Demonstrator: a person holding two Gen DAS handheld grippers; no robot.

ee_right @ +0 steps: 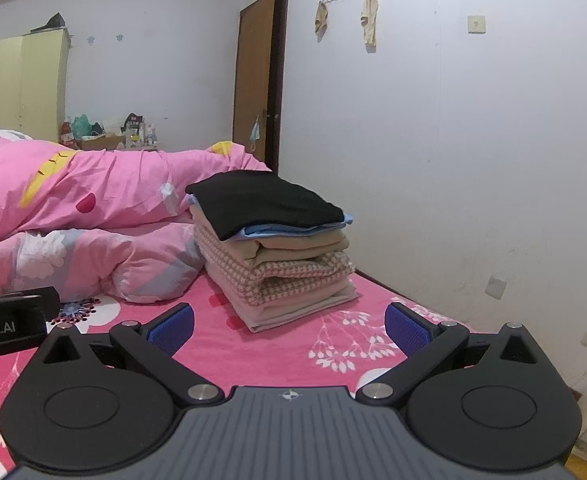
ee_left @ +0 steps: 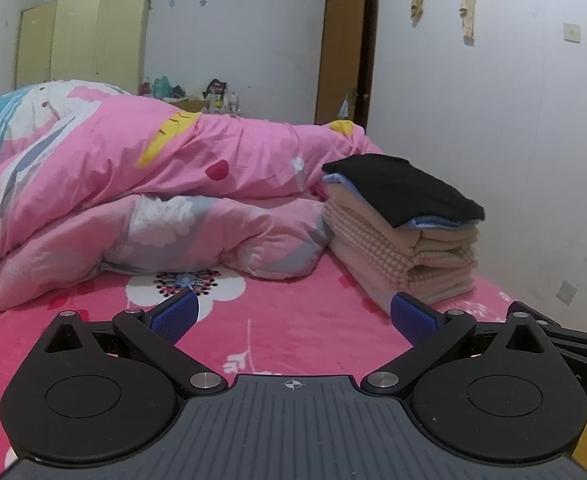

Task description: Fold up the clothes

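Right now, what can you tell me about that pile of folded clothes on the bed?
The stack of folded clothes sits on the pink floral bedsheet, near the wall side of the bed. A black garment lies on top, then a thin light-blue layer, plain beige pieces, a pink-and-white checked one and a pale pink one at the bottom. All look like soft cloth, folded flat, edges roughly lined up. The rumpled pink quilt lies right behind and beside it. Neither gripper touches it.
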